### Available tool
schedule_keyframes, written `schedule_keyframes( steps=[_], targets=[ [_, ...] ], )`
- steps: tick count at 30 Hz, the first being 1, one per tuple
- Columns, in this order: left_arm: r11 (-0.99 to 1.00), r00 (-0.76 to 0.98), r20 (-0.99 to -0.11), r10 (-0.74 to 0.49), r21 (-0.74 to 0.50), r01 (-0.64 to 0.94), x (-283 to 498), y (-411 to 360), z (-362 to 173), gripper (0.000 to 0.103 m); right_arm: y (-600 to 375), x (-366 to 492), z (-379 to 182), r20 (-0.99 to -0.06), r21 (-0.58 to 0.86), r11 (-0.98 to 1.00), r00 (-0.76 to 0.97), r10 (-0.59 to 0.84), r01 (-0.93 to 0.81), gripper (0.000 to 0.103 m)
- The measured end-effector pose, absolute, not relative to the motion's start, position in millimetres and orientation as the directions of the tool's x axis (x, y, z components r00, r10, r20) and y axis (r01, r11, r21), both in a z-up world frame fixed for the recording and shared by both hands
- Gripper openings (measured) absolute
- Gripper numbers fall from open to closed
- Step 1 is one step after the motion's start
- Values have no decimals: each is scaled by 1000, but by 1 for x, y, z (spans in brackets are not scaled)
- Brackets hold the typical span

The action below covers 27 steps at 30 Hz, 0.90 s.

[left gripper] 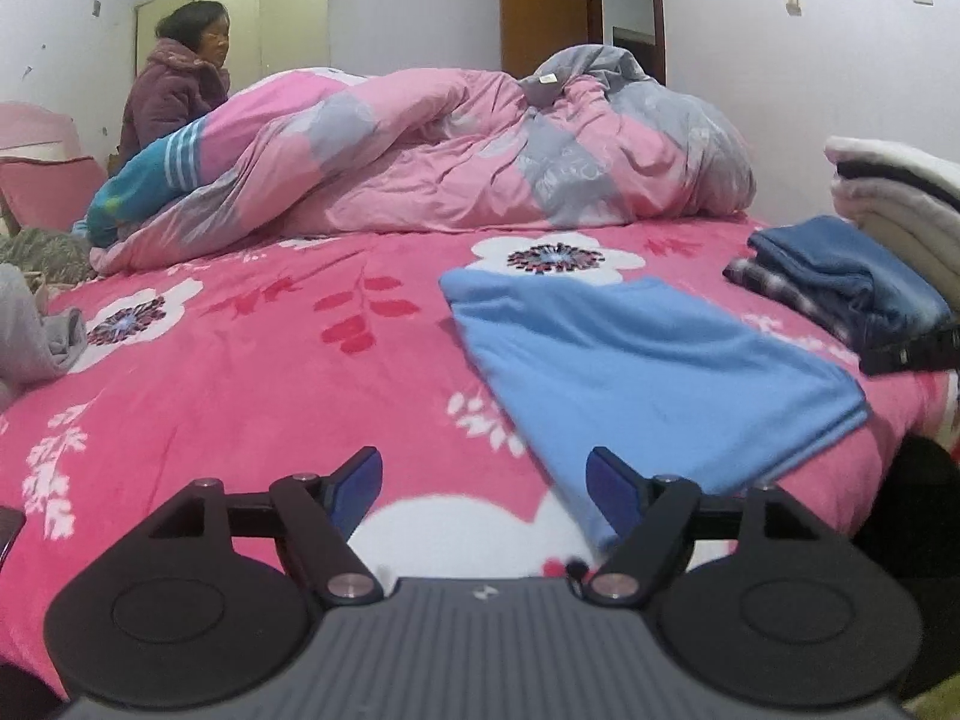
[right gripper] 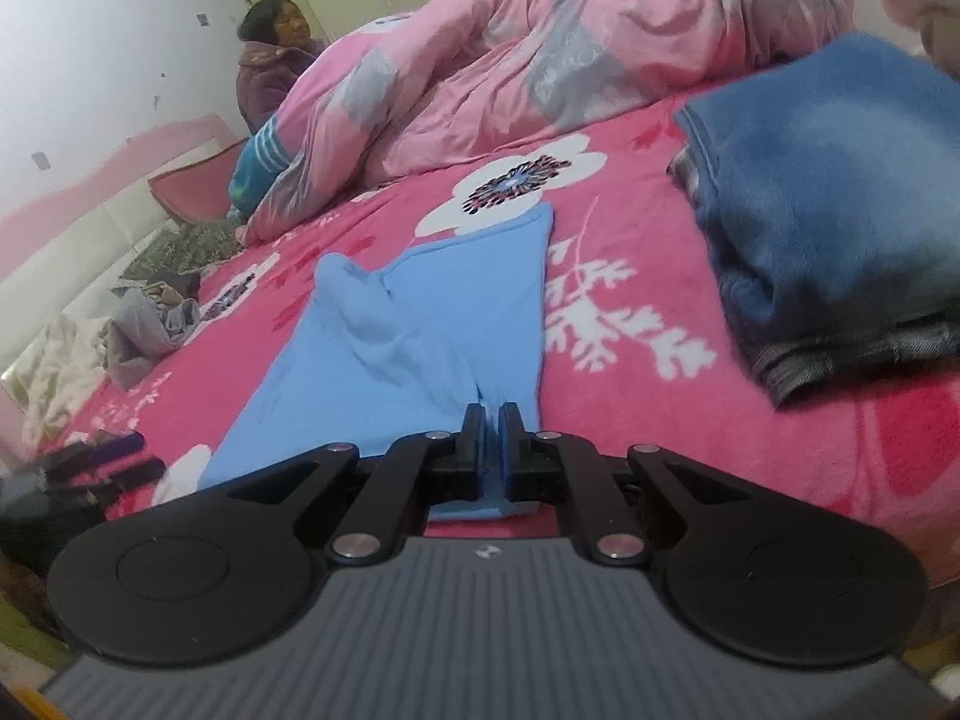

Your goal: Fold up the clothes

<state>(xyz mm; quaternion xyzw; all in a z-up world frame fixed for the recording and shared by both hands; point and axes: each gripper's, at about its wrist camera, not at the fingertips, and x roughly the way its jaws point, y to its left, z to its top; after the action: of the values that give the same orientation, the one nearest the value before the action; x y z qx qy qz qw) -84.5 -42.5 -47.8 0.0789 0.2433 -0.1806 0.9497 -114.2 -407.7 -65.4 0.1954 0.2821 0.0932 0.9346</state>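
A light blue garment (left gripper: pixel 648 372) lies partly folded on the pink floral bedspread (left gripper: pixel 252 372). My left gripper (left gripper: pixel 483 474) stands open just off the garment's near left edge, nothing between its blue pads. In the right wrist view the same light blue garment (right gripper: pixel 420 324) stretches away from me, and my right gripper (right gripper: pixel 492 420) is shut on its near edge, cloth pinched between the fingers. A fold ridge runs up the cloth ahead of the fingers.
A stack of folded clothes with a dark blue piece (left gripper: pixel 852 282) on top sits at the right; the same dark blue stack (right gripper: pixel 840 210) is close on the right. A pink and grey quilt (left gripper: pixel 456 162) is heaped behind. A person (left gripper: pixel 180 84) sits at far left. Grey clothing (right gripper: pixel 150 324) lies left.
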Motion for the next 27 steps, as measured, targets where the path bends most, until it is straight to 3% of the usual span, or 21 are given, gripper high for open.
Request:
schedule_keyframes(
  steps=[5,9,14,21,27],
  targets=[
    [885,823,-477,-308,174,432,-74,-76,-55,76,-416,-109,-89,-561,452,892,782,272,14,4],
    [852,824,-479,-304,249,460,-70,-96,-67,76,-422,-117,-82,-517,496,868,807,283,13,6],
    [847,809,-512,-291,255,466,-64,-100,-81,80,-422,-105,-57,-440,533,844,830,341,-65,8],
    [868,780,-543,-310,173,465,-54,-89,-89,86,-381,-25,-37,-394,538,813,786,477,-223,49],
    [874,756,-552,-352,95,477,-44,-78,-94,92,-339,47,-41,-488,481,831,702,519,-280,50]
  ],
)
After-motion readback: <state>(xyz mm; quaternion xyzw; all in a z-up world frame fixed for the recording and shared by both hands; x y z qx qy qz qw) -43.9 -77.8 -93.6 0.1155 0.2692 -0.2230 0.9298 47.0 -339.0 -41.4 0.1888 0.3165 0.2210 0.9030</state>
